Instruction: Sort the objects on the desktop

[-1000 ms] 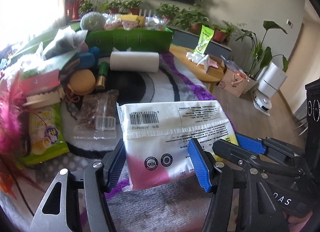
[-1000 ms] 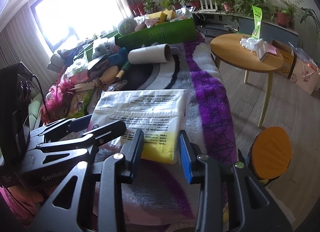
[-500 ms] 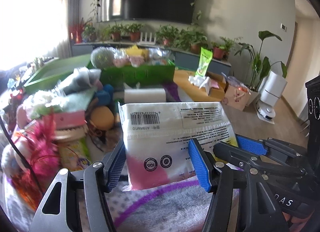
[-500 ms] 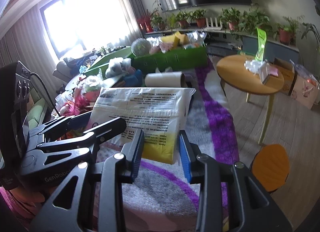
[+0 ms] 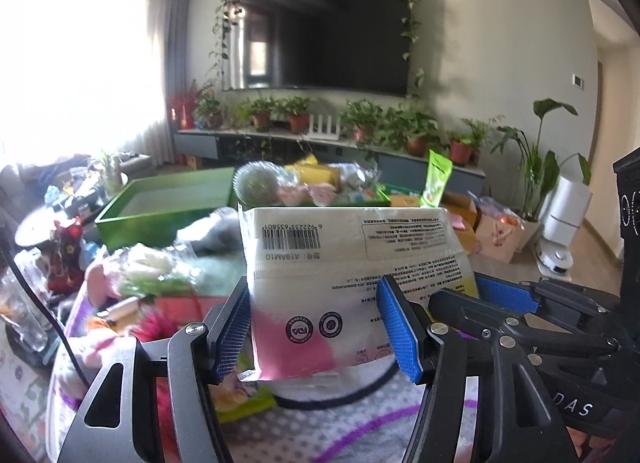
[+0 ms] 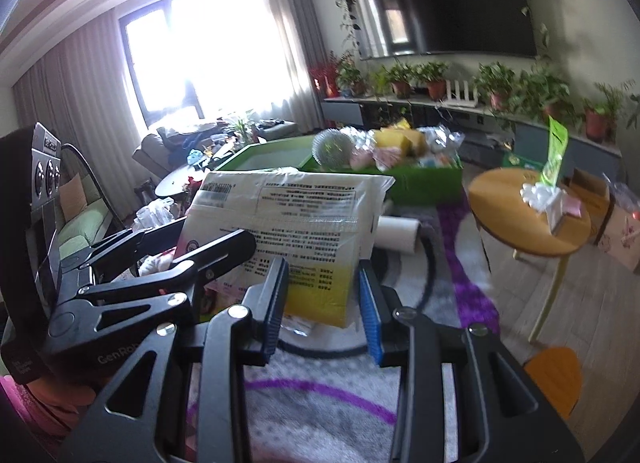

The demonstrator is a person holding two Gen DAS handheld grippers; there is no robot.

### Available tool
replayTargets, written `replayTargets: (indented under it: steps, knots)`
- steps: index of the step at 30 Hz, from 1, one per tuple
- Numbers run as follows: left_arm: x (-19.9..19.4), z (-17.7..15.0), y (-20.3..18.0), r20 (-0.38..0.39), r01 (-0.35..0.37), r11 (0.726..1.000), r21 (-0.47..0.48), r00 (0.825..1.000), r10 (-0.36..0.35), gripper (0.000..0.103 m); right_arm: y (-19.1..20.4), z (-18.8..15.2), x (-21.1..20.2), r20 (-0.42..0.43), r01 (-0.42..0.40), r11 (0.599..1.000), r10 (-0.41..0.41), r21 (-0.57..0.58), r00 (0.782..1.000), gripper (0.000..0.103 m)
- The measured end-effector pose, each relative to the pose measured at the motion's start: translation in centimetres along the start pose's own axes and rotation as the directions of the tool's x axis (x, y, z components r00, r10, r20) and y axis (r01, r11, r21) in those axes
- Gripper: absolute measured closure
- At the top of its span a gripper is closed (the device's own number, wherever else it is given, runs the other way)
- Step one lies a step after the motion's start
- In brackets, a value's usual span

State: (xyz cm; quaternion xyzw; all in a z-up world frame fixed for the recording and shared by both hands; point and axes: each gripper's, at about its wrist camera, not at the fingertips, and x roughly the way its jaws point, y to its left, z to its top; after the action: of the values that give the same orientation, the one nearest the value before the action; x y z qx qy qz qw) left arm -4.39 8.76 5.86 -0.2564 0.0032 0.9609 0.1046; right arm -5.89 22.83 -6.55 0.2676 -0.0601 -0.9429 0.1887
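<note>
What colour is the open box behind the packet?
Green box, clearest in the left wrist view.

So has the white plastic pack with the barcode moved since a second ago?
Yes. The white plastic pack has gone up: its top edge, earlier well below the green box, now overlaps that box's far rim.

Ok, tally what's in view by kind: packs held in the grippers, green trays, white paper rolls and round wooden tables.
Plastic pack, clamped by both the left gripper and the right gripper: 1
Green trays, one beside the other: 2
White paper roll: 1
Round wooden table: 1
Total: 5
</note>
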Motion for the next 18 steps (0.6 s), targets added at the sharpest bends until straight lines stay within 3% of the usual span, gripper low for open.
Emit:
replayTargets:
  steps: [18]
  knots:
    - [-1.5,2.6,7.3,0.072,-0.077,0.996,-0.042,0.994,0.080,0.040,6.0,4.6,3.6,0.033,-0.068,0.995,0.071,-0.075,0.997,0.067]
